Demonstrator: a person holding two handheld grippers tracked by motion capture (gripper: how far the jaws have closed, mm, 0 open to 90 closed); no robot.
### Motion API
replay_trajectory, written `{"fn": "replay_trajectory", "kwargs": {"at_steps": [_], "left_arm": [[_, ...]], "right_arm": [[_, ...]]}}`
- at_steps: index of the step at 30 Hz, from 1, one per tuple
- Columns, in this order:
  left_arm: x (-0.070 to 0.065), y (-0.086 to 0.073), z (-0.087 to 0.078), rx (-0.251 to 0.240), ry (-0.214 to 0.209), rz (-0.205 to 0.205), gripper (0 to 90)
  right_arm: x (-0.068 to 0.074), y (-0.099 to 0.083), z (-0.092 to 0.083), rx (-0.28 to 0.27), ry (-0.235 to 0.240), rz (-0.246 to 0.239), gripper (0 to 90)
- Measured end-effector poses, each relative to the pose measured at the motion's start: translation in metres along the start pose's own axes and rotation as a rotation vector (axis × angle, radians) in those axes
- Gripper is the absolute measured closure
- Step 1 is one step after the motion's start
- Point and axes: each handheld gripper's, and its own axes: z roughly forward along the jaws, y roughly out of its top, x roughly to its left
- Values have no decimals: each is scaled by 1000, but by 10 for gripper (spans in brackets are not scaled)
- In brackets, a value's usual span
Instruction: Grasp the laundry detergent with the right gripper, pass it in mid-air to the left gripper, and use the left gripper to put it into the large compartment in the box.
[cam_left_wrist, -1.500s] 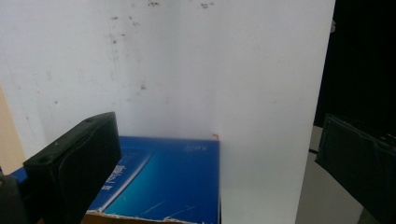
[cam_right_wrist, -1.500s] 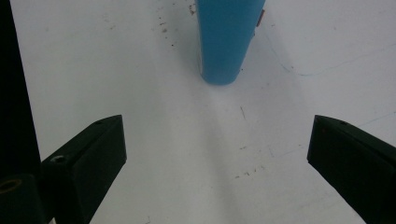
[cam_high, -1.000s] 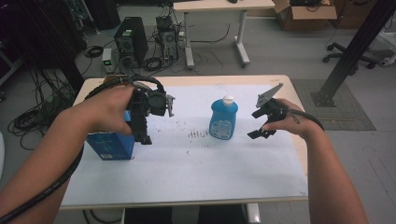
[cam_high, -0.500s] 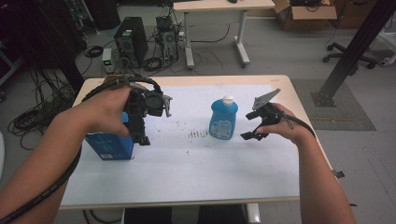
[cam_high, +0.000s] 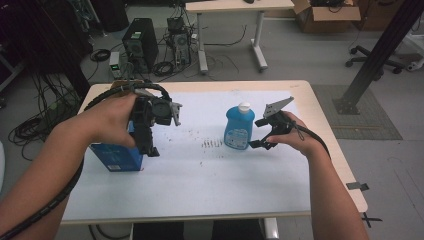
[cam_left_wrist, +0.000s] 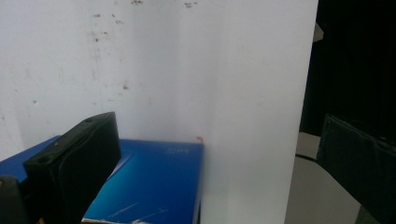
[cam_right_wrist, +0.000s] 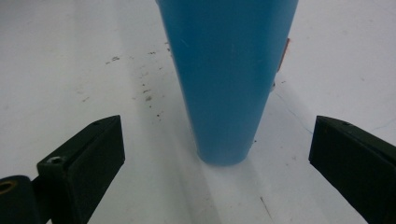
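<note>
A blue bottle (cam_high: 238, 128) with a white cap stands upright in the middle of the white-covered table (cam_high: 210, 195). My right gripper (cam_high: 255, 134) is just to the bottle's right at its lower half, open. In the right gripper view its jaws sit wide on either side of the bottle (cam_right_wrist: 229, 70), not touching it. A blue box (cam_high: 116, 157) lies at the table's left. My left gripper (cam_high: 148, 145) points down just past the box's right end, open. In the left gripper view the box (cam_left_wrist: 154, 179) lies low between the spread jaws, nearer the left one.
Dark specks (cam_high: 212, 144) mark the sheet left of the bottle. The table's near edge and a dark drop show in the left gripper view. Beyond the far edge stand a computer tower (cam_high: 140, 45), floor cables, a second desk (cam_high: 230, 10) and a black post (cam_high: 380, 55).
My right gripper has moved left, closing in on the bottle until its jaws bracket the base. The left gripper has stayed over the box's right end.
</note>
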Motion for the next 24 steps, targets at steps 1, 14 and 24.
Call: {"fn": "replay_trajectory", "kwargs": {"at_steps": [1,14,24], "left_arm": [[0,-1,0,0,-1,-3,2],[0,-2,4,-4,-4,0,2],[-1,-3,6,-8,-1,11,2]], "right_arm": [[0,0,1,3,-2,3,35],[1,1,16,-55,-3,-5,32],[1,2,25,-91,-20,0,20]]}}
